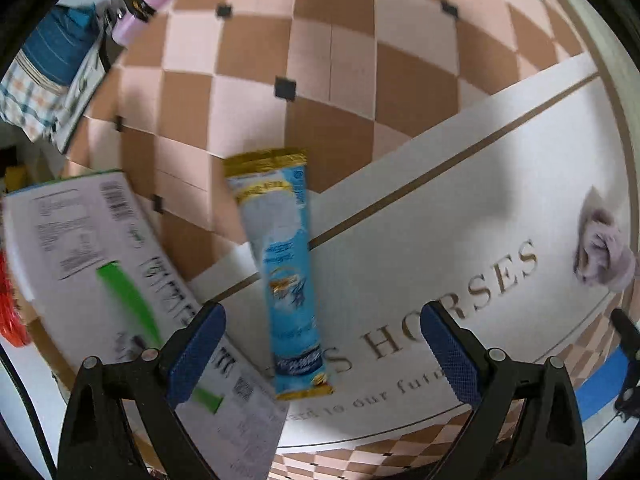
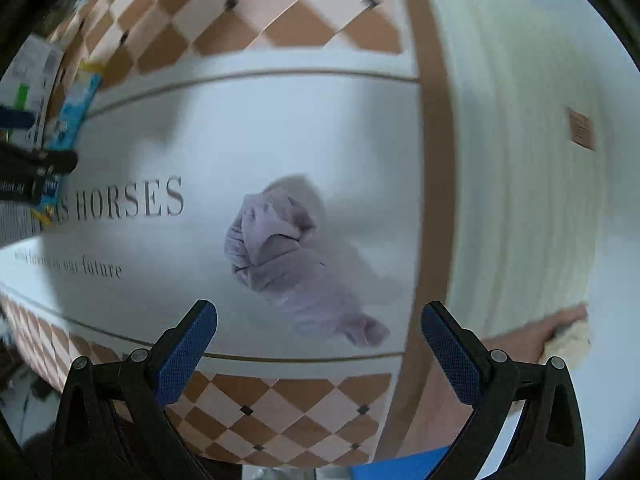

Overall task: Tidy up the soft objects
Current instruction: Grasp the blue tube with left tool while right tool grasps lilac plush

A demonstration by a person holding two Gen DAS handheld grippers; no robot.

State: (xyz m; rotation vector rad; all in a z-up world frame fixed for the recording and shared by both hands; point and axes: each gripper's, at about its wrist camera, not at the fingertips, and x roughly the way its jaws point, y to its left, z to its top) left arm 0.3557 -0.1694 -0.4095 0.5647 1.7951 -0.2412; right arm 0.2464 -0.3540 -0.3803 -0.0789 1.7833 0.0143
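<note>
My left tool [image 1: 322,344] is spread wide with nothing between its blue pads; just ahead lies a blue and gold sachet [image 1: 286,272], its near end on the white mat [image 1: 460,216] and its far end over the mat's edge onto checkered tiles [image 1: 320,40]. A white carton [image 1: 100,256] lies just left of it, overlapping the mat's corner. My right tool [image 2: 319,344] is equally wide, hovering above a crumpled lilac cloth [image 2: 288,256] in the mat's open middle (bare white all around it). Beyond the mat's right border sits a cream ribbed blanket [image 2: 528,184].
</note>
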